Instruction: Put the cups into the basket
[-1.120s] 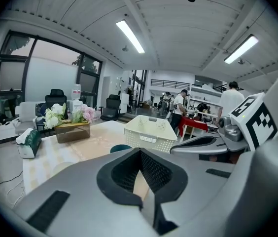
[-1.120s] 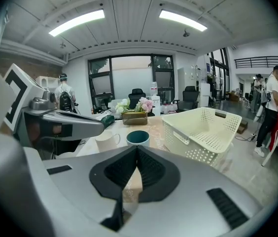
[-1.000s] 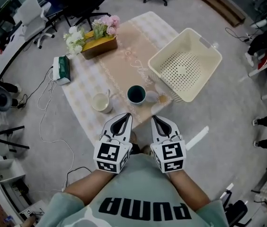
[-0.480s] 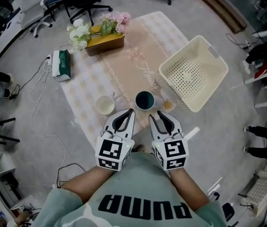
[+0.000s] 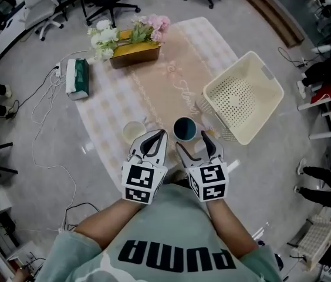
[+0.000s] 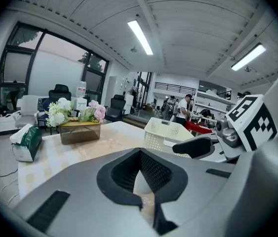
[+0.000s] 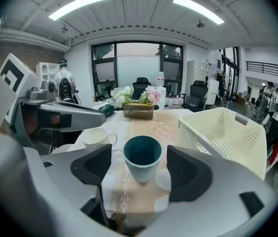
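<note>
On the patterned cloth stands a teal cup with a cream mug to its left. The cream perforated basket sits at the table's right and holds nothing. My right gripper has just been opening; it is open, just short of the teal cup, with nothing between its pads. My left gripper is shut on nothing, its tips at the near side of the cream mug. In the left gripper view the left gripper shows a cream sliver behind its pads.
A box of flowers and a green tissue pack lie at the table's far side. Something small and clear sits near the basket. The table's near edge runs under my grippers. Office chairs stand beyond the table.
Both grippers have moved forward toward the cups. The right gripper's jaws have gone from shut to wide open; the left stays shut.
</note>
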Available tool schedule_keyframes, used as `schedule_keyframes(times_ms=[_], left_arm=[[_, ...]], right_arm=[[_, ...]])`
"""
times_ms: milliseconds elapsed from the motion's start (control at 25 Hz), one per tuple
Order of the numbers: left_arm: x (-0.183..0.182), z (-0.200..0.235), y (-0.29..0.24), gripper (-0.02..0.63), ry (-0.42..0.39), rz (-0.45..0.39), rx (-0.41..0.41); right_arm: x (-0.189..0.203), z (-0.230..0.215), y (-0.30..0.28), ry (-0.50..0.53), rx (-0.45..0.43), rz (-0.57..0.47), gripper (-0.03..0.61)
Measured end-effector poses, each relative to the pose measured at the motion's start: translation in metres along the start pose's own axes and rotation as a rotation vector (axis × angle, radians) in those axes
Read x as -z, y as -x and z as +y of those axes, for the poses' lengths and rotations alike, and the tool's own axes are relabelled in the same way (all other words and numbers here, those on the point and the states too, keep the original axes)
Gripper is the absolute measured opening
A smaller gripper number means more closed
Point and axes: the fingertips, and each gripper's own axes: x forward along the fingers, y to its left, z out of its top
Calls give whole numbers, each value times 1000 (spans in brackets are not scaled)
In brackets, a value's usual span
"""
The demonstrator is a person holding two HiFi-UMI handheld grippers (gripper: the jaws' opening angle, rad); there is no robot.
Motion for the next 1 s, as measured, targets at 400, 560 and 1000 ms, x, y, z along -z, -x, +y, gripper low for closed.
schedule_keyframes(times_ms=[400, 560, 1000], left_arm=[[17, 7, -11, 0, 3, 59, -54], [20, 8, -18, 0, -1, 82, -93], [25, 11, -22, 0, -6, 112, -191]], right_arm=[[7, -2, -30, 45, -60, 42, 371], [11, -4, -43, 63, -99, 65, 376], [18, -1, -63, 121, -154, 70, 376]])
